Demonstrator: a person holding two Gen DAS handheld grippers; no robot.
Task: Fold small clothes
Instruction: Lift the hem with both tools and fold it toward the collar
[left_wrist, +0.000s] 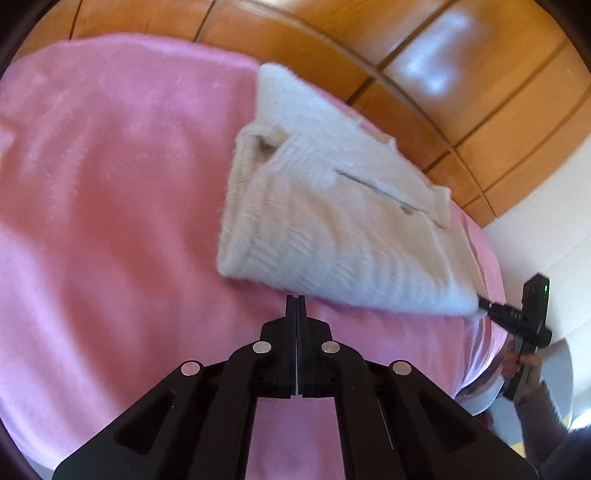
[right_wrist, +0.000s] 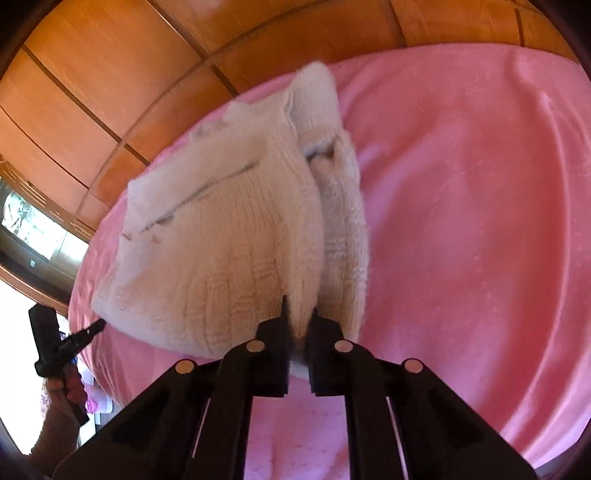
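A folded cream knitted sweater (left_wrist: 332, 206) lies on a pink blanket (left_wrist: 110, 184). In the left wrist view my left gripper (left_wrist: 295, 300) is shut, its fingertips pressed together with nothing between them, right at the sweater's near hem. The right gripper (left_wrist: 484, 306) reaches the sweater's near right corner. In the right wrist view my right gripper (right_wrist: 299, 312) is shut on a fold of the sweater (right_wrist: 221, 240), with knit bunched between the fingers. The left gripper (right_wrist: 100, 325) shows at the sweater's far left corner, its tip at the hem.
Orange wooden panels (left_wrist: 424, 55) rise behind the bed. A white wall (left_wrist: 546, 206) is at the right and a window (right_wrist: 33, 221) at the left. A hand (right_wrist: 70, 387) holds the left gripper's handle. The blanket (right_wrist: 480, 221) spreads wide to the sweater's right.
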